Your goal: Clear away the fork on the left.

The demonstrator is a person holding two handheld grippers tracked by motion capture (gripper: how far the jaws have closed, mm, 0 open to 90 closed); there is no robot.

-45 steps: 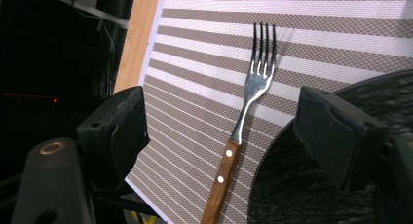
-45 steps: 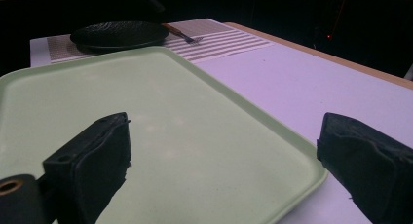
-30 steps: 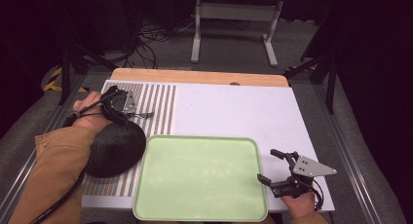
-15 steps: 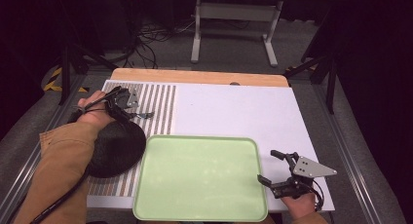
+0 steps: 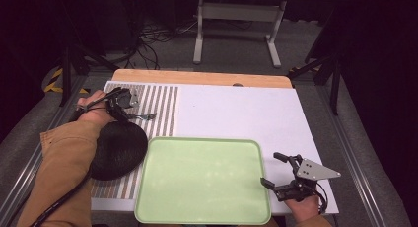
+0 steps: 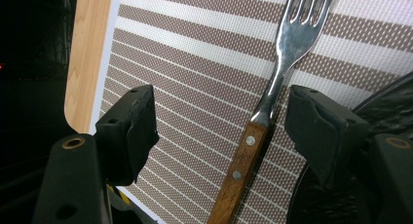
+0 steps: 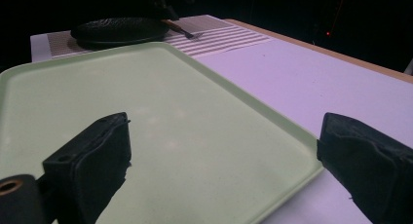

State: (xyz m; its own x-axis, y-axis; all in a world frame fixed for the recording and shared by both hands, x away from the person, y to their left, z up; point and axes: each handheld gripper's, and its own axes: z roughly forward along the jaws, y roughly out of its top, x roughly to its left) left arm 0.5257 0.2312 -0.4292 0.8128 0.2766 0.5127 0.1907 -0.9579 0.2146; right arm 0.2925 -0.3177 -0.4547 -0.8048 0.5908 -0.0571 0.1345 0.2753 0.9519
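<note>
Since the earlier frame the left gripper (image 5: pixel 129 107) has slid a little along the striped placemat (image 5: pixel 162 101) and sunk toward it, while the right gripper (image 5: pixel 277 170) has kept its place at the near right corner of the bench (image 5: pixel 236 108).

In the left gripper view the left gripper's two black jaws stand spread, one on each side of the fork (image 6: pixel 265 107), and neither pad touches it. The fork lies flat on the striped placemat between them, closer to the jaw at the right of that view. Its wooden handle with two rivets points toward the camera and its steel tines point away. Just beyond that same jaw the rim of the black plate (image 6: pixel 384 102) shows; in the high view this plate (image 5: pixel 118 150) rests on the placemat beside the fork (image 5: pixel 143 117), partly under the person's brown sleeve (image 5: pixel 64 168).

The right gripper's jaws are also spread wide, with nothing between the pads. In the right gripper view they hover over the near right edge of the pale green tray (image 7: pixel 146 112), one jaw above the tray and the other above the white bench top beside it. The tray (image 5: pixel 204 180) lies at the near middle of the bench, its left edge touching or just beside the black plate.
</note>
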